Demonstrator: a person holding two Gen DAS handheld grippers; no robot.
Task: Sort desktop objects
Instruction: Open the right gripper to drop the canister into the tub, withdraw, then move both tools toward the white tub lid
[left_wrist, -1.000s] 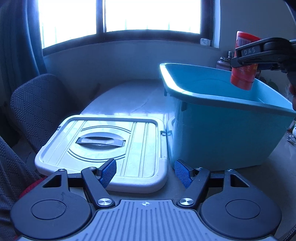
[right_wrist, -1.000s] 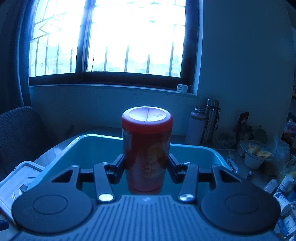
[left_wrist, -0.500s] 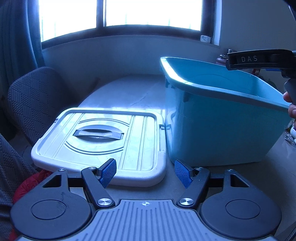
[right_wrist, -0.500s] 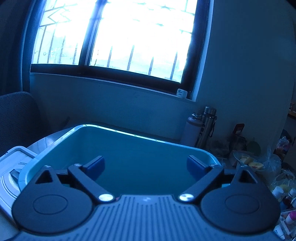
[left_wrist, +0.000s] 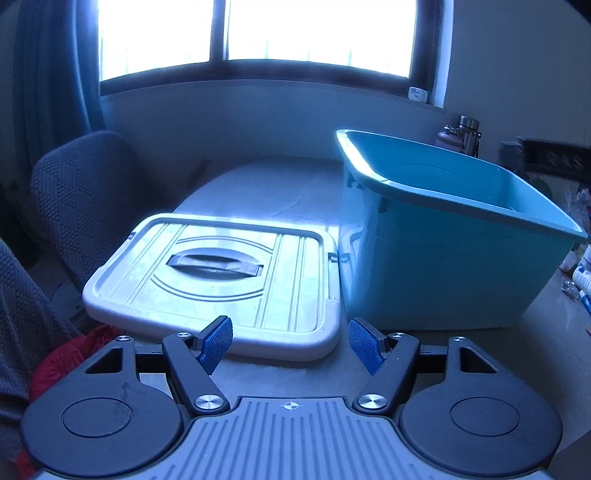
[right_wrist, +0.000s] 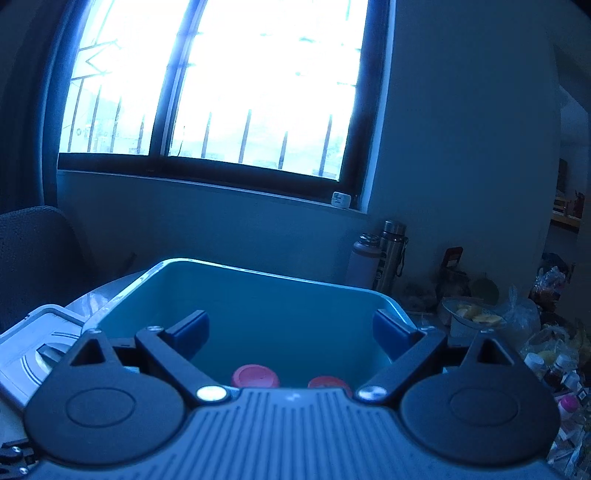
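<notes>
A blue plastic bin (left_wrist: 443, 266) stands on the table, and its grey-white lid (left_wrist: 221, 273) lies flat to its left. My left gripper (left_wrist: 290, 338) hovers open and empty just in front of the lid's near edge. My right gripper (right_wrist: 290, 328) is behind the bin's (right_wrist: 258, 271) near rim. Its jaws have just been opening and stand wide with nothing between them. Down inside the bin I see two red round tops (right_wrist: 255, 374) (right_wrist: 328, 382), their bodies hidden by the gripper. In the left wrist view the right gripper (left_wrist: 554, 158) is a blurred dark bar at the far right.
A dark upholstered chair (left_wrist: 85, 192) stands left of the table and red cloth (left_wrist: 66, 362) lies by it. Two metal flasks (right_wrist: 391, 254) stand against the wall behind the bin. Bags, a bowl and small bottles (right_wrist: 480, 314) crowd the table's right side.
My right gripper opened and let go of the red canister, which dropped into the bin. That gripper then drew back and right. The left gripper shifted slightly.
</notes>
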